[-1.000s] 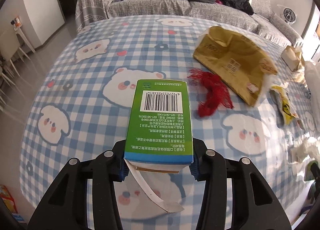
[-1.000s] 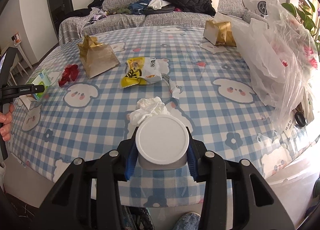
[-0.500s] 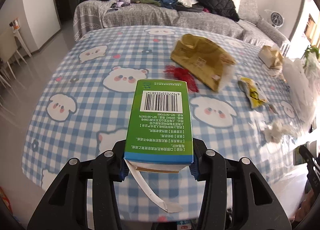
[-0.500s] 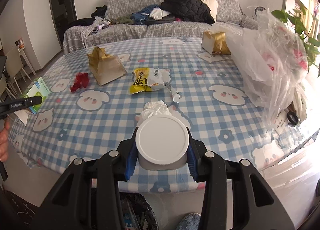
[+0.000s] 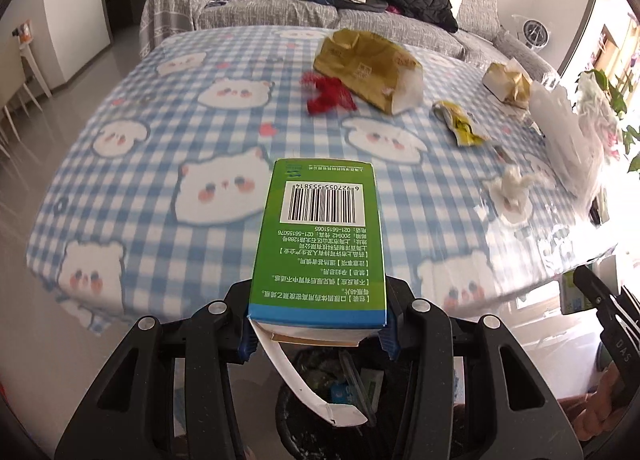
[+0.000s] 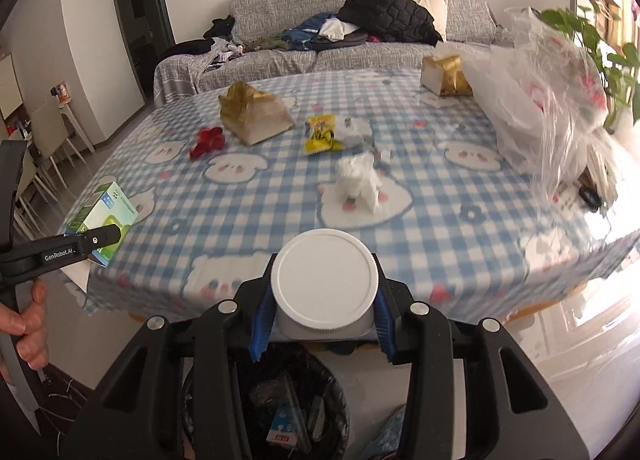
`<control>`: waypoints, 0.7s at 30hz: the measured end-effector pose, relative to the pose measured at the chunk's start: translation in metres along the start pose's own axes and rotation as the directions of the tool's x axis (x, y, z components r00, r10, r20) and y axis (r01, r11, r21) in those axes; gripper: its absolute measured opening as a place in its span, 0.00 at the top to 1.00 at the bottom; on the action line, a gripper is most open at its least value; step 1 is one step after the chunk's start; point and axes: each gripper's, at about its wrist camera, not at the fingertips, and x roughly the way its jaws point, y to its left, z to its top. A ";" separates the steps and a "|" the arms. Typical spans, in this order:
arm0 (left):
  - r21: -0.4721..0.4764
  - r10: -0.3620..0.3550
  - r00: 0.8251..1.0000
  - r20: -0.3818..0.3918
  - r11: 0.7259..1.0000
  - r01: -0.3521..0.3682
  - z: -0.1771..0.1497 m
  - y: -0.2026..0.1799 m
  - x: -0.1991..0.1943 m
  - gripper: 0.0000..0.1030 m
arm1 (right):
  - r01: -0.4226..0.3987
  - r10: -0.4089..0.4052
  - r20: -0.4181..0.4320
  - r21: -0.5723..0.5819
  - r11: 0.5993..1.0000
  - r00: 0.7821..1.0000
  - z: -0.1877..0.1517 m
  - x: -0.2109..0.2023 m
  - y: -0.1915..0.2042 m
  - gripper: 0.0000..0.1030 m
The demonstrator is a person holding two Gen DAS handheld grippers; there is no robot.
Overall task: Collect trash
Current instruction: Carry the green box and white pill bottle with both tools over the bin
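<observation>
Jaws clamped on green box [image 5: 320, 236], white jar [image 6: 325, 287]

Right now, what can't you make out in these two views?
- Trash bin: both views, rim and contents largely covered by the fingers.
- White jar: right wrist view, its cap hides the body.
- Green box: left wrist view, small print unreadable.
- Plastic bag: contents unclear.
</observation>
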 end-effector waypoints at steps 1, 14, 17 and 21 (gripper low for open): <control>-0.002 0.001 1.000 0.000 1.000 -0.001 -0.006 0.000 -0.002 0.56 | -0.002 0.002 -0.005 0.003 1.000 1.000 -0.004 -0.001 0.000 0.62; -0.001 -0.004 1.000 -0.018 1.000 0.004 -0.066 -0.008 -0.008 0.56 | -0.003 0.003 -0.068 -0.011 1.000 0.998 -0.055 -0.003 0.019 0.62; 0.010 0.001 0.999 -0.034 1.000 -0.001 -0.080 -0.014 -0.005 0.56 | -0.002 0.001 -0.085 -0.008 1.000 0.996 -0.066 -0.003 0.020 0.62; 0.028 0.008 0.999 -0.044 1.000 -0.007 -0.100 -0.023 0.000 0.56 | 0.013 -0.014 -0.114 -0.007 1.000 0.993 -0.080 0.001 0.020 0.62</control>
